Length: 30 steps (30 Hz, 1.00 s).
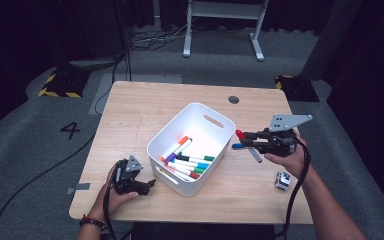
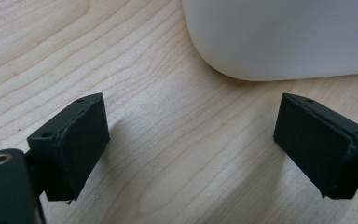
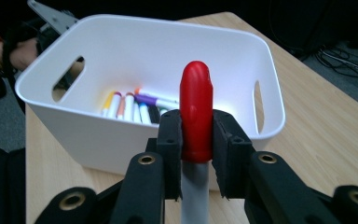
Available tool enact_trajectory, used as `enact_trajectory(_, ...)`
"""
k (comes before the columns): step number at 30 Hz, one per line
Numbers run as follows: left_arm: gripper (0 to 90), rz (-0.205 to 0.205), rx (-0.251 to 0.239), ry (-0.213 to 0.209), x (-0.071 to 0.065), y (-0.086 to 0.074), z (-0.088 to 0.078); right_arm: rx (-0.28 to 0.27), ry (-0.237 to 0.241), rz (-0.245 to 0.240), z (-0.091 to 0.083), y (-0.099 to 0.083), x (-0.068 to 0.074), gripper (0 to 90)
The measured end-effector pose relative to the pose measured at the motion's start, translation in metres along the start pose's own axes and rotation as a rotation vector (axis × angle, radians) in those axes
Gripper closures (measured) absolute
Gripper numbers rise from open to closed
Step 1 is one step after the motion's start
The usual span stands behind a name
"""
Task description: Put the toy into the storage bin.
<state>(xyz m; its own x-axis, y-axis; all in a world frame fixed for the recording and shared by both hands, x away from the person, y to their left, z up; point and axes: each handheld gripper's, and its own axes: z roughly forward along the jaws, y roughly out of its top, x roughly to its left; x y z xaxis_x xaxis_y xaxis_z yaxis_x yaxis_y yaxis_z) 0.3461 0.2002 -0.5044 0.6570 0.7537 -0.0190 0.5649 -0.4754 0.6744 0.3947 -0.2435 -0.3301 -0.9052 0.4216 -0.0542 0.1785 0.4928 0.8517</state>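
- My right gripper (image 3: 196,135) is clamped tight on a red-capped marker (image 3: 196,112); the jaws pinch it at the base of the cap, and the grey barrel runs down between them.
- In the high view that right gripper (image 1: 245,136) hangs above the bench, just off the right side of the white bin (image 1: 192,147), with the marker (image 1: 247,146) slanting across its jaws, red cap toward the bin.
- A blue-capped marker (image 1: 238,146) lies on the bench (image 1: 130,120) just beside the bin's right wall, under my right gripper.
- The white bin (image 3: 121,135) sits straight ahead of my right gripper, its rim below the red cap; a cluster of markers (image 3: 130,106) lies on its floor.
- From above, those markers (image 1: 185,160) lie in the near-left part of the bin, caps mixed: orange, purple, green, blue, red.
- My left gripper (image 1: 147,184) rests low at the bin's near-left corner, jaws spread wide with nothing between them.
- In the left gripper view, the left gripper (image 2: 191,140) frames bare wood, with the bin's rounded corner (image 2: 279,42) just beyond.
- A small grey-and-white block (image 1: 282,180) sits on the bench well right of the bin, near my right wrist.
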Motion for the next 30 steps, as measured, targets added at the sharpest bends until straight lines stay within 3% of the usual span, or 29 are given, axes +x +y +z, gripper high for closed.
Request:
enact_trajectory(14, 10.3, 0.000, 0.000, 0.000, 0.000, 0.000, 0.000, 0.000, 0.011, -0.023, 0.005, 0.058, 0.018, 74.6)
enact_trajectory(21, 10.3, 0.000, 0.000, 0.000, 0.000, 0.000, 0.000, 0.006, 0.015, -0.048, 0.020, 0.082, 0.025, 74.6)
enact_trajectory(30, 10.3, 0.001, -0.001, 0.001, 0.000, 0.000, 0.000, 0.015, 0.031, -0.031, 0.044, 0.103, 0.026, 74.6)
